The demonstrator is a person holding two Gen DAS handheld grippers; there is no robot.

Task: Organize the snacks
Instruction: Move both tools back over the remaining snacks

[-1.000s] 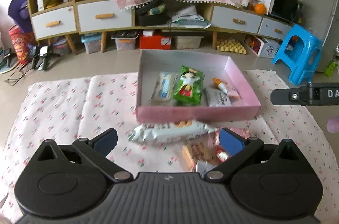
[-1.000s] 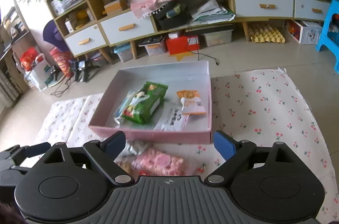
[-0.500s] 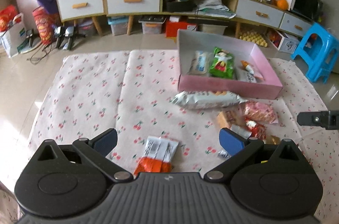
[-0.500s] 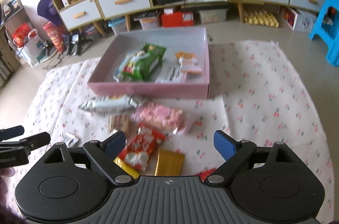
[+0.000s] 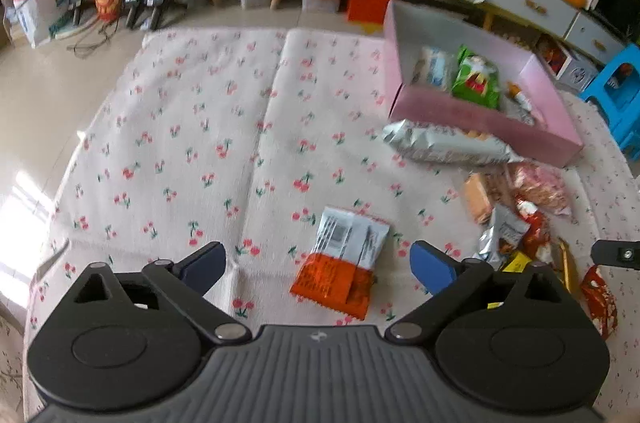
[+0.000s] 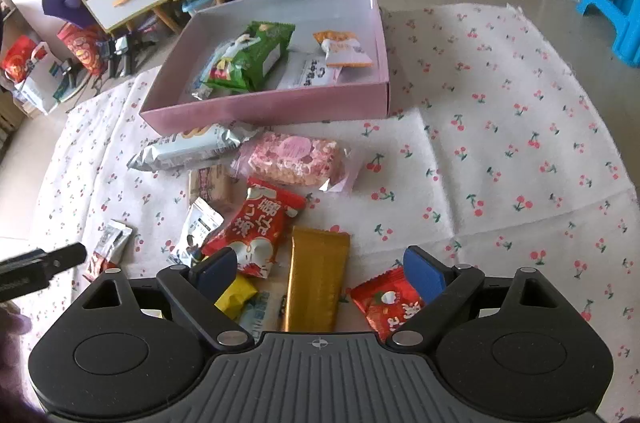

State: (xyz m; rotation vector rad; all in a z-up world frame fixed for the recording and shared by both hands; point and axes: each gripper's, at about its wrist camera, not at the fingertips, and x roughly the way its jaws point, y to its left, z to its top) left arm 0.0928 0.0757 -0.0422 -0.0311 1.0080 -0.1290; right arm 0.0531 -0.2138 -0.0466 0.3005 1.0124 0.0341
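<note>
2 grippers gape empty — left gripper (image 5: 318, 261), just narrowing, over orange-and-white packet (image 5: 342, 259); right gripper (image 6: 316, 269) over gold bar (image 6: 316, 277).

A white cloth (image 6: 500, 111) dotted with red cherries covers the floor. The box (image 6: 272, 105) is pink outside, pale inside, holding a green packet (image 6: 256, 59). Nearby lie a silver pouch (image 6: 188, 147), a gold bar (image 6: 316, 279) and an orange-and-white packet (image 5: 344, 259).

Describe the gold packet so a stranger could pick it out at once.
Start at the pink box and come down through the loose snack pile. The gold packet lies lengthwise between the right gripper's open fingers: a plain metallic bar, flanked by red printed packets.
</note>
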